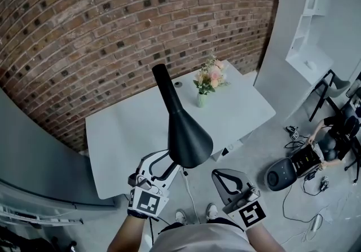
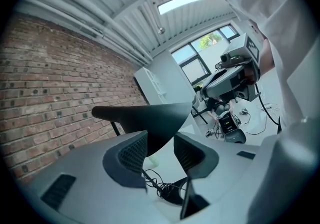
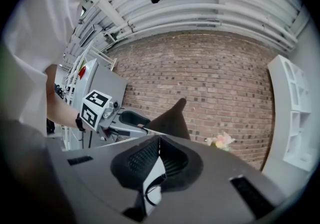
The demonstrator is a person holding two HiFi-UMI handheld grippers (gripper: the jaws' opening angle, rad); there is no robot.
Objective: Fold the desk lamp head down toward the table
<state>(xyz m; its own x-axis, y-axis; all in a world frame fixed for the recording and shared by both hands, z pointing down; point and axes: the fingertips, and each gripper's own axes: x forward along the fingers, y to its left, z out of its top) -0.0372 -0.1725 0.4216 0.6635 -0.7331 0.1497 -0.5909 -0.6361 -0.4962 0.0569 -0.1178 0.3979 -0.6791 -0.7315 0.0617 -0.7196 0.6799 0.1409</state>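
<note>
Left gripper (image 2: 160, 142) jaws stand apart astride the lamp head (image 1: 189, 137) edge, not pinching; right gripper (image 3: 157, 144) closed, empty; best clamp firmly, then swing it slowly toward the table (image 1: 121, 132).

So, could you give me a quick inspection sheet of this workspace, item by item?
Surface: white table, clean.
Job's things: black desk lamp, lamp head not yet down at the table.
Clutter: vase of flowers near the table's far edge.
Grippers: left gripper open, lamp head's rim between its jaws; right gripper shut, empty.
Cables: lamp cord looped by the lamp's base; loose cables on the floor.
Surroundings: brick wall, white shelf, a person low by the floor.
</note>
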